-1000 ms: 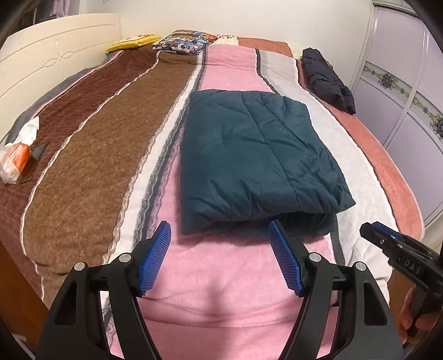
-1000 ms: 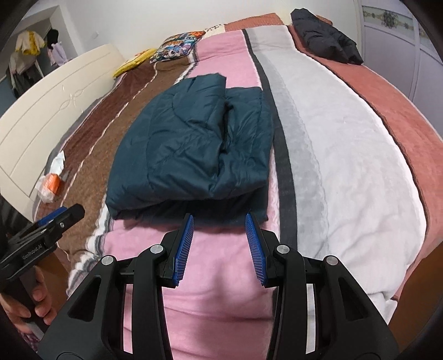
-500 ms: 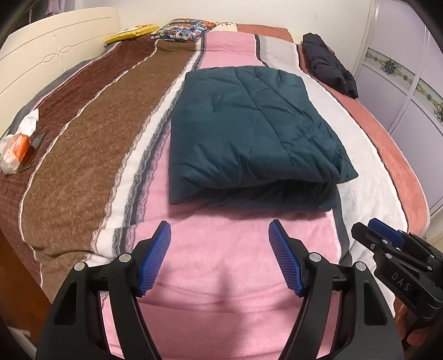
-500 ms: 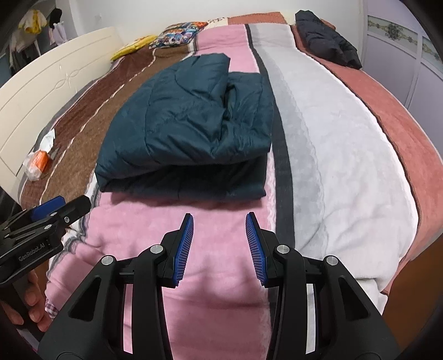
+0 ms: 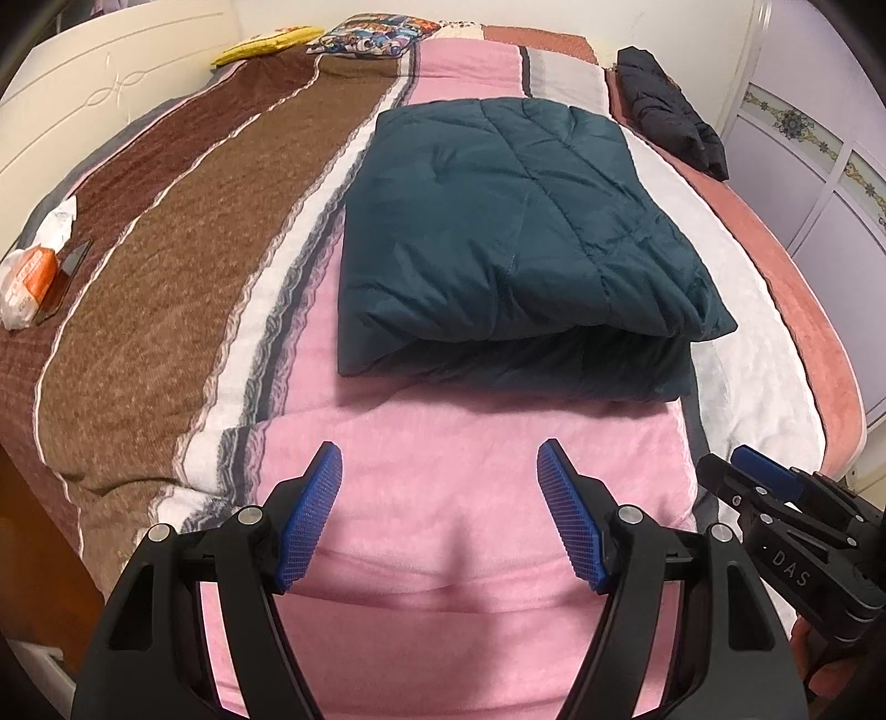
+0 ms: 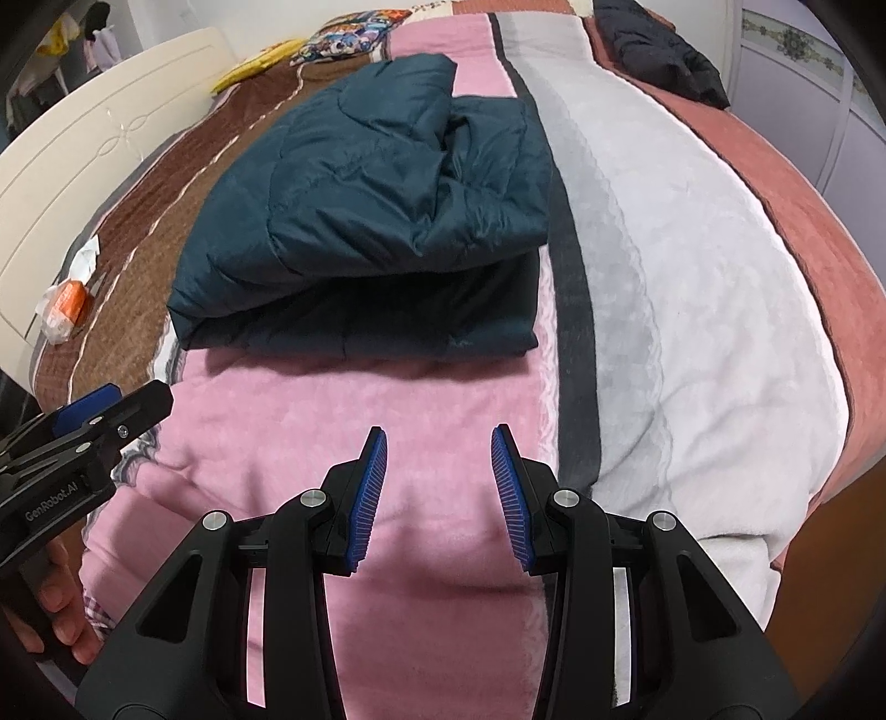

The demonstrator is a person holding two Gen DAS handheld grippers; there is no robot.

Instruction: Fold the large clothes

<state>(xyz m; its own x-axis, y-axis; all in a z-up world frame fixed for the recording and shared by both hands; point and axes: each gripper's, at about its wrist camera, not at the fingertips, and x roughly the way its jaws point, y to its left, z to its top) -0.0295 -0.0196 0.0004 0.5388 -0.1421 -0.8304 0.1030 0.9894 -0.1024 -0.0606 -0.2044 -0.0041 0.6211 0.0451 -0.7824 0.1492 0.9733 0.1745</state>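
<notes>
Change: both grippers have drawn closer to the bed over the last second, and the folded jacket now fills more of each view; its shape looks unchanged.
Jacket: a dark teal quilted jacket (image 5: 515,232) lies folded in a thick rectangular bundle on the pink stripe of the bedspread, its folded edge and shadowed opening turned toward the cameras; in the right wrist view the jacket (image 6: 376,199) shows a rumpled upper layer over a flatter lower one.
Left gripper: the left gripper (image 5: 440,487) hovers above the pink stripe just short of the jacket, its blue pads spread wide and nothing between them.
Right gripper: the right gripper (image 6: 437,471) hangs over the same stripe near the jacket's near edge, jaws parted and empty.
Bedspread: the striped bedspread (image 5: 166,288) runs in bands of brown, white, pink, grey and rust.
Far end: a patterned pillow (image 5: 368,41) and a yellow item (image 5: 266,44) sit by the far edge, with a black garment (image 5: 670,111) on the rust band, well apart from the jacket.
Left side: a white-and-orange packet (image 5: 27,282) rests on the maroon band beside the cream headboard (image 5: 111,88).
</notes>
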